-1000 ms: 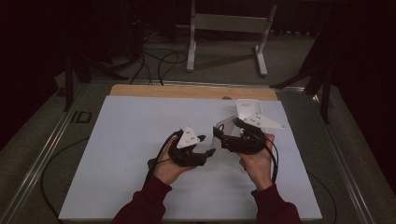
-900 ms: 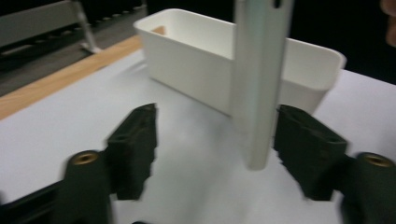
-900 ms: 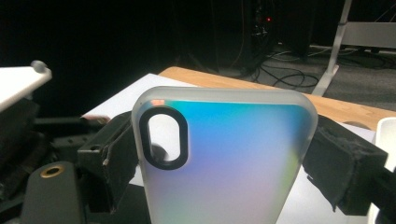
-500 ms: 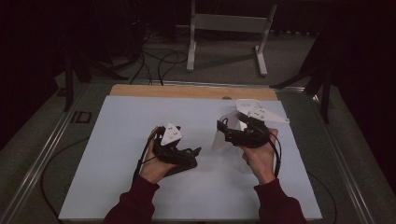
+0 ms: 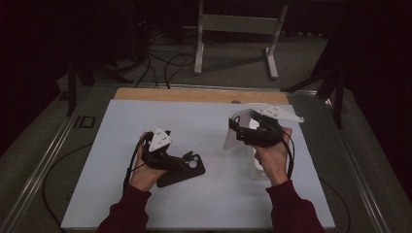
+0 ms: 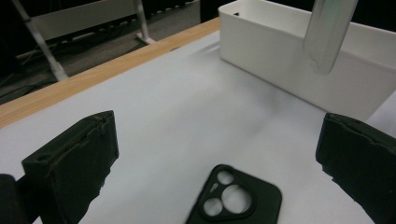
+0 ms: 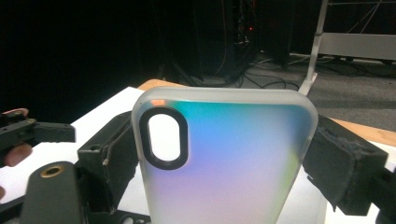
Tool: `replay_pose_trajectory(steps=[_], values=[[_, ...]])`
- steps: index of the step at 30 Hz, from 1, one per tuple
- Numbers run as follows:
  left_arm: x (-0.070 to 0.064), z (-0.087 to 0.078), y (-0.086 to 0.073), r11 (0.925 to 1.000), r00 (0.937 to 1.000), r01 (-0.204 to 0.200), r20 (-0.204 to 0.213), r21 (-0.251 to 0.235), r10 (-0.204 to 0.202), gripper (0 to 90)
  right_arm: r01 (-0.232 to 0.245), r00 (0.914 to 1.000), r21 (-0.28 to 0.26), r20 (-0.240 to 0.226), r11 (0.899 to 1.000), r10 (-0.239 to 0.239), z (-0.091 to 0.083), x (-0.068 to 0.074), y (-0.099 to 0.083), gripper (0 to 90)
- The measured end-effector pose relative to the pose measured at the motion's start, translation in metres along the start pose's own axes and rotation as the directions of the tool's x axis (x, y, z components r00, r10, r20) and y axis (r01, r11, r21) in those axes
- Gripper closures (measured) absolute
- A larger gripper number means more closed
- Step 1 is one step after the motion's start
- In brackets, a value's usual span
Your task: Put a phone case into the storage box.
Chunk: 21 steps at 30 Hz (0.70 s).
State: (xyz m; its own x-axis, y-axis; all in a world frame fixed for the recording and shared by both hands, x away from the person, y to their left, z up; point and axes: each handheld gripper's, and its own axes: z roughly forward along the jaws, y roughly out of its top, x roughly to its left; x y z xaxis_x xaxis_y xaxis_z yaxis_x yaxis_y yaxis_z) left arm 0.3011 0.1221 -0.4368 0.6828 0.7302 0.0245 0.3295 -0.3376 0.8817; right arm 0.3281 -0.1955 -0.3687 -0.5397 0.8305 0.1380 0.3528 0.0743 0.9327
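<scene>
Left gripper (image 5: pixel 187 159), jaws wide apart and empty, hovers low over the black case (image 6: pixel 236 198), which lies flat on the mat at its 12 o'clock, long axis running roughly 8-to-2 in the high view, camera cutout at the far end. Right gripper (image 5: pixel 236 130), farther off at 2 o'clock, clamps the frosted case (image 7: pixel 224 163) upright beside the bin (image 6: pixel 299 56).

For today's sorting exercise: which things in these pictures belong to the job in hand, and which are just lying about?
In the job:
- pale phone case, clamped in the right gripper
- black phone case, flat under the open left gripper
- white box

Lying about:
- metal stand
- floor cables
</scene>
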Motion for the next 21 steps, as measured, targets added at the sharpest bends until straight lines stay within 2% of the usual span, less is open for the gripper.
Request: replay_pose_trajectory(steps=[5,7,10,11,16,21], values=[[0.007,-0.007,-0.006,1.0,0.9998,-0.006,-0.018,0.002,0.006,0.0,0.01,0.9999,0.001,0.012,1.0,-0.01,0.002,-0.004,0.002,16.8],[0.01,-0.009,-0.009,0.9999,0.9992,-0.013,-0.038,0.007,0.013,0.0,0.011,0.9998,-0.001,0.018,1.0,-0.011,0.003,-0.006,0.003,16.8],[0.012,-0.011,-0.011,0.9999,0.9992,-0.011,-0.037,0.006,0.012,0.0,0.007,0.9997,-0.004,0.023,1.0,-0.007,0.003,-0.007,0.004,16.8],[0.017,-0.015,-0.016,1.0,0.9989,-0.009,-0.046,0.002,0.009,0.0,0.007,0.9997,-0.004,0.023,1.0,-0.007,0.003,-0.007,0.004,16.8],[0.024,-0.021,-0.026,1.0,0.9981,0.001,-0.062,-0.003,-0.001,0.0,0.014,0.9991,-0.017,0.039,1.0,-0.013,0.003,-0.012,0.008,16.8],[0.029,-0.028,-0.035,0.9997,0.9983,0.0,-0.058,-0.023,-0.002,0.0,0.015,0.998,-0.018,0.061,1.0,-0.014,0.006,-0.018,0.009,16.8]])
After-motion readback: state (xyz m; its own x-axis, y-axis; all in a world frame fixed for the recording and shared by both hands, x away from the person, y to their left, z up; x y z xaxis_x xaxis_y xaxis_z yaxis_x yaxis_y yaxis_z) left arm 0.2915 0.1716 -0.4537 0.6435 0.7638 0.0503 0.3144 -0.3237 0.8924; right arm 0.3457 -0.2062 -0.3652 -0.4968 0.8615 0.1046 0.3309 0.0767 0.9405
